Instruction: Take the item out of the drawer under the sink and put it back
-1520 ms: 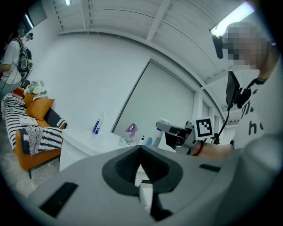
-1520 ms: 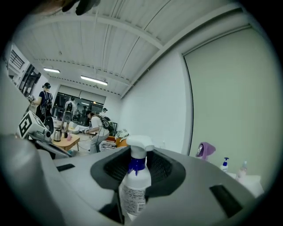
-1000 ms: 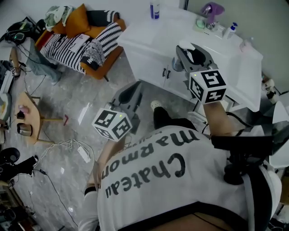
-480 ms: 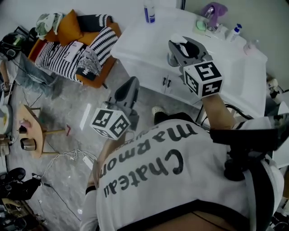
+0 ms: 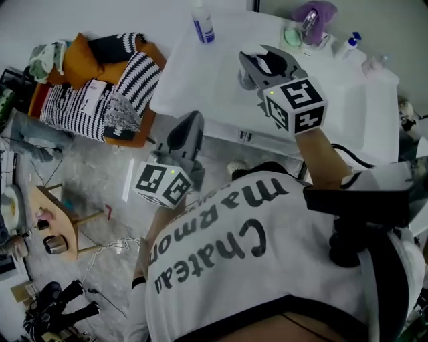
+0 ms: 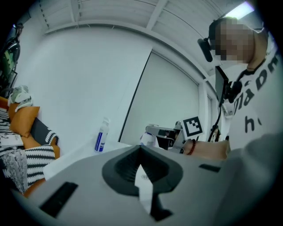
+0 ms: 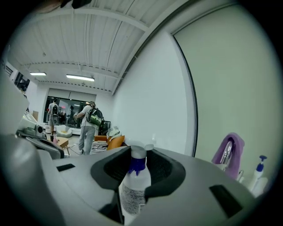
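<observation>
My right gripper [image 5: 258, 61] is held over the white sink counter [image 5: 214, 87] and is shut on a white spray bottle [image 7: 134, 187] with a blue neck. From the head view only the bottle's white top [image 5: 255, 56] shows between the jaws. My left gripper [image 5: 189, 123] hangs lower, in front of the counter's edge, shut and empty, with only a thin slit between its jaws. The left gripper view shows the right gripper [image 6: 162, 133] with the bottle [image 6: 146, 139] in it. The cabinet doors [image 5: 247, 136] under the sink look closed.
A second white and blue bottle [image 5: 201, 25] stands at the counter's far left corner. The faucet under a purple cloth [image 5: 310, 16], a green dish [image 5: 292, 35] and a pump bottle [image 5: 348, 44] line the back. An orange sofa with striped cushions [image 5: 100, 93] and a small wooden table [image 5: 55, 220] are to the left.
Both grippers have come closer to the counter. The right one, still gripping the bottle, has gone from the counter's front edge to over its top.
</observation>
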Demonstrator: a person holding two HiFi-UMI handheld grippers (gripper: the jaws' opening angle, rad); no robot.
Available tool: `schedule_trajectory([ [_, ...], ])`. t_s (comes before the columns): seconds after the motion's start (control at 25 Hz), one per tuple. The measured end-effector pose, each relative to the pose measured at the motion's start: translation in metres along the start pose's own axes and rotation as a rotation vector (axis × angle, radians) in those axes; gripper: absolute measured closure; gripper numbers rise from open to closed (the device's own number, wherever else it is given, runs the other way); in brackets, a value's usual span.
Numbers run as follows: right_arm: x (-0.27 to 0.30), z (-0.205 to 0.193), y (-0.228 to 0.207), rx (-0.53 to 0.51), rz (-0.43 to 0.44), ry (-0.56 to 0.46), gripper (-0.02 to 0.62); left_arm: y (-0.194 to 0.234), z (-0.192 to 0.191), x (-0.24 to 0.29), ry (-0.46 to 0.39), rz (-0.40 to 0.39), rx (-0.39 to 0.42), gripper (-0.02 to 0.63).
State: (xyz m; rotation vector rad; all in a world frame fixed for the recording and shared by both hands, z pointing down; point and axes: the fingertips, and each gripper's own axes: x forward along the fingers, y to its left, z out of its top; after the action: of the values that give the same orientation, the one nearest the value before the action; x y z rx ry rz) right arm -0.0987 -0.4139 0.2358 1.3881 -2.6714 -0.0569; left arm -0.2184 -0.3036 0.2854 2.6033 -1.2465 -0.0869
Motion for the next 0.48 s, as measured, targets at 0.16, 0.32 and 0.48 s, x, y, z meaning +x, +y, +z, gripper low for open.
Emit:
schedule_trajectory([
  [0.16,0.043,-0.017,-0.023,0.027,-0.004,0.029,0.482,0.037,-0.006,0.031,0.026,-0.003,-0.051,0.597],
  [0.32,0.043,-0.02,-0.03,0.036,-0.029,0.056,0.483,0.038,-0.004,0.039,0.043,-0.025,-0.058,0.597],
  [0.48,0.057,-0.024,-0.042,0.041,-0.035,0.07,0.483,0.05,-0.003,0.052,0.05,-0.02,-0.074,0.597],
])
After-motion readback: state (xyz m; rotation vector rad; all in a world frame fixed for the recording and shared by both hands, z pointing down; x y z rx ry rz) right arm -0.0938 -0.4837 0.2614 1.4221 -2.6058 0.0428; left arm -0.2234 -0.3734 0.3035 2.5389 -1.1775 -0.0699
